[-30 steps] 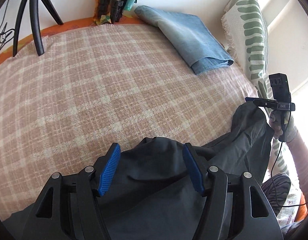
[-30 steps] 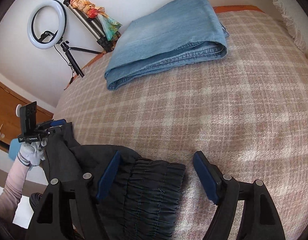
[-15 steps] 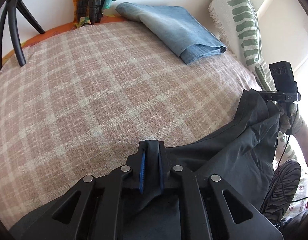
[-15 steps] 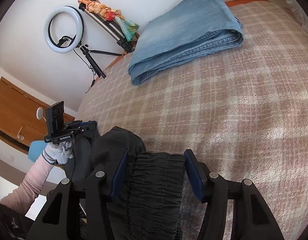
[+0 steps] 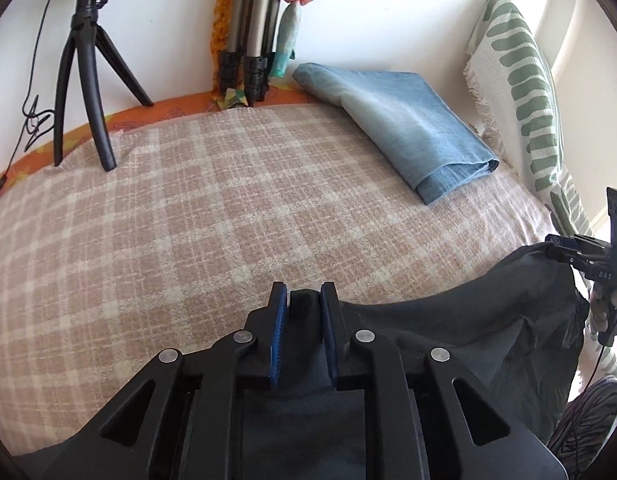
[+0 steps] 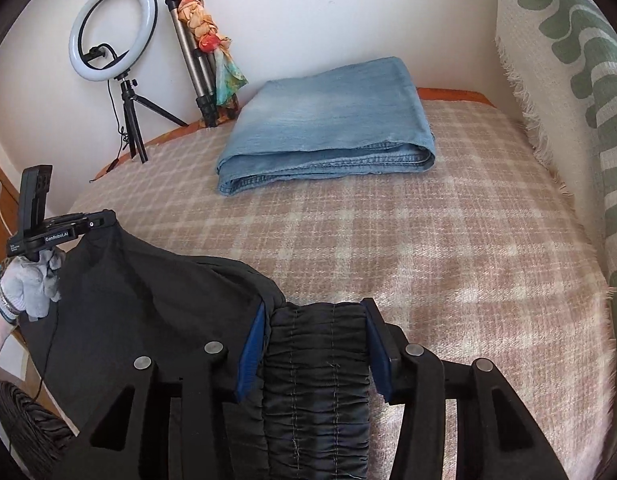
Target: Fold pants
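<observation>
The black pants [image 5: 460,344] hang stretched between my two grippers at the near edge of the bed. My left gripper [image 5: 302,300] is shut on a fold of their thin black fabric. My right gripper [image 6: 314,318] is shut on the gathered elastic waistband [image 6: 316,364]. In the right wrist view the left gripper [image 6: 84,226] holds the pants' far corner up at the left. In the left wrist view the right gripper [image 5: 576,250] holds the other end at the right edge. The lower part of the pants hangs out of sight.
The bed has a pink plaid blanket [image 5: 228,216]. Folded blue jeans [image 6: 328,124] lie at its far side by the wall. A ring light on a small tripod [image 6: 124,80] and a folded tripod [image 6: 200,72] stand at the far edge. A green-patterned cushion [image 5: 524,92] lines the right side.
My right gripper has closed onto the waistband. Both grippers have lifted and drawn apart, so the pants are now spread taut between them.
</observation>
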A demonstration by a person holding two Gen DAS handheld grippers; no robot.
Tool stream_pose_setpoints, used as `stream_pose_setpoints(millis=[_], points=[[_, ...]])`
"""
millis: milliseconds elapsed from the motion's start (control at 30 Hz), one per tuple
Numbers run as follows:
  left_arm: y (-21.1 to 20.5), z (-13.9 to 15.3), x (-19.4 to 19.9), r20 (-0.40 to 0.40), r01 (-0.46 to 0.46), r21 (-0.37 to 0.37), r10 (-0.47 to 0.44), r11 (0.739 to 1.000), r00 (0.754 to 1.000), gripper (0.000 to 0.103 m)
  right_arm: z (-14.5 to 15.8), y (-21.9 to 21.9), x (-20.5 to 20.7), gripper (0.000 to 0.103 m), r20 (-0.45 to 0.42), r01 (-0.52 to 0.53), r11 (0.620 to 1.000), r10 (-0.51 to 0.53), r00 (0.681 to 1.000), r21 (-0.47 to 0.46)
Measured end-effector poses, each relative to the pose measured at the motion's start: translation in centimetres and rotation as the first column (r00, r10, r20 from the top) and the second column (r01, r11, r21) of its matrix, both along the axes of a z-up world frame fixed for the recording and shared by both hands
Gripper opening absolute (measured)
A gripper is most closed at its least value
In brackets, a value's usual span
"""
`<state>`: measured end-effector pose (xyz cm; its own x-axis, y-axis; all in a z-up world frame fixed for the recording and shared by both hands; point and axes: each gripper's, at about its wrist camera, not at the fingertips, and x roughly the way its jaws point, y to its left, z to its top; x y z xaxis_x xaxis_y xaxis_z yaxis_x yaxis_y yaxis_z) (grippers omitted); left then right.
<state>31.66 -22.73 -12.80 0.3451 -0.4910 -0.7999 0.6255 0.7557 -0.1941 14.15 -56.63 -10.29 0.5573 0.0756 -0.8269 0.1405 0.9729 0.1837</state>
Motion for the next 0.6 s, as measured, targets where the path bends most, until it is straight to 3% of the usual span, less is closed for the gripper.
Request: stream_pose_setpoints(millis=[100,167,233,400,467,600], points=[[1.8,1.2,0.4,0.012,-0.047,-0.022,0.047,0.999,0.999,0.019,-0.4,0.0,0.9,0.052,-0.050,0.019,0.999,-0.022,0.999,-0.049],[3.3,2.5,0.1,0.032,-0.058,-0.027,0.059,0.998,0.998,0.041,0.6,0.5,0.7,0.057,-0.033,0.024,0.994,-0.027,0.999,-0.108],[5.1,4.0,-0.5,0.048,-0.068,-0.041,0.070,0.997,0.996,0.043,2.1,1.4,0.6,0.057,-0.001,0.032,0.983,-0.033,0.999,-0.181],[10.6,7.6,-3.1,0.054,-0.120,-0.089,0.125,0.989,0.991,0.045,6.1,4.5,2.0,0.060,0.078,-0.049,0.988,0.061,0.995,-0.148],[13.3,9.1,-4.3,0.050,-0.149,-0.120,0.156,0.981,0.987,0.051,6.8,6.8,3.2,0.060,0.087,-0.124,0.985,0.135,0.987,-0.123],[19.2,12.0,-6.6,0.037,-0.232,-0.157,0.241,0.960,0.970,0.051,7.2,12.4,4.9,0.060,0.098,-0.255,0.964,0.262,0.960,-0.080]])
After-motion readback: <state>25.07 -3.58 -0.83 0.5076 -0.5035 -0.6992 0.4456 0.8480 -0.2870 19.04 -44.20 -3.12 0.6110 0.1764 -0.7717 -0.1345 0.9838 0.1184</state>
